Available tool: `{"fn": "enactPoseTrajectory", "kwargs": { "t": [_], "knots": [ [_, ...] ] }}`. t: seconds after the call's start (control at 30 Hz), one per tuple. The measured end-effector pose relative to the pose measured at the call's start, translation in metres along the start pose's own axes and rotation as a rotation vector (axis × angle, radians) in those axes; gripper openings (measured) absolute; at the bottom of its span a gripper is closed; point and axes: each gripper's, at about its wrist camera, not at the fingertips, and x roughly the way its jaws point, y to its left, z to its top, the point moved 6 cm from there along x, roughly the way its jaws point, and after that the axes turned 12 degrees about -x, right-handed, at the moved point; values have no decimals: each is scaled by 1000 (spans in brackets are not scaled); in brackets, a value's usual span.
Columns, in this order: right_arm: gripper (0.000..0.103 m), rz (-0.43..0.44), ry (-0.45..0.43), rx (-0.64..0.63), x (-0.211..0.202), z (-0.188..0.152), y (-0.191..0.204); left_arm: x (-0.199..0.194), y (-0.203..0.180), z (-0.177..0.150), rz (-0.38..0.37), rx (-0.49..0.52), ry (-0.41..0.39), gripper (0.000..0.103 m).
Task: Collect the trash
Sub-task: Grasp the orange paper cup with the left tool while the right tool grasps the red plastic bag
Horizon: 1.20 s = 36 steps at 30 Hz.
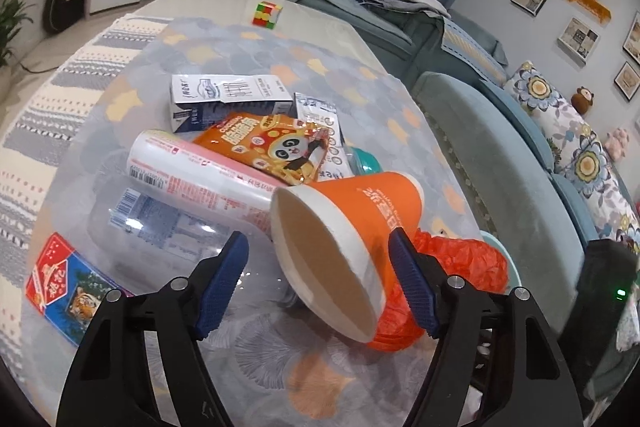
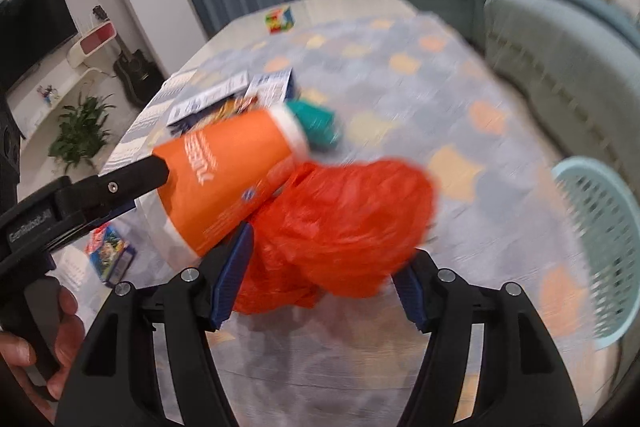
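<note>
An orange paper cup [image 1: 352, 227] lies on its side on the patterned tablecloth, its open mouth towards me. My left gripper [image 1: 320, 283] is open with its jaws on either side of the cup's rim end. The right wrist view shows the cup [image 2: 224, 183] with one left-gripper finger [image 2: 132, 179] against it. A crumpled red plastic bag [image 2: 344, 231] lies beside the cup, also in the left wrist view [image 1: 460, 267]. My right gripper [image 2: 324, 275] is open around the bag; that view is blurred.
A pile of trash lies behind the cup: a clear bottle [image 1: 168, 235], a white-pink tube [image 1: 200, 179], a panda snack packet [image 1: 272, 147], a milk carton [image 1: 228, 99], a red-blue packet [image 1: 68, 287]. A teal basket [image 2: 600, 239] stands right. A puzzle cube [image 1: 267, 13] lies far. Sofa on the right.
</note>
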Motion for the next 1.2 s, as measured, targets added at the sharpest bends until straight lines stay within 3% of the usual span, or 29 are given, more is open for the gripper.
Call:
{"fn": "enactPoseTrajectory", "kwargs": {
  "t": [0.07,0.1,0.17,0.3,0.43,0.57,0.73,0.87,1.07,1.2],
  "knots": [
    [59,49,30,23,10,-3,1,-3,3,2,3,-6,-13,70],
    [47,78,40,33,15,-4,2,-6,4,5,10,-7,-25,70],
    [39,94,40,34,15,-5,4,-11,6,11,13,-10,-51,72],
    [32,23,6,-20,-2,-8,1,-8,1,35,-4,5,-81,80],
    [30,-19,-3,-49,-13,-8,-7,16,-18,40,-69,38,6,82],
    [30,-108,-13,-69,-31,-13,-21,18,-39,15,-89,130,40,82],
    [29,-188,-51,-45,-63,-21,-43,23,-47,-9,-54,203,86,82],
    [29,-198,-70,-8,-79,-29,-60,34,-49,-20,22,255,95,82],
    [29,-184,-62,39,-76,-42,-71,50,-46,-34,63,305,128,77],
    [29,-172,-51,62,-69,-46,-73,56,-52,-45,24,313,170,74]
  ]
}}
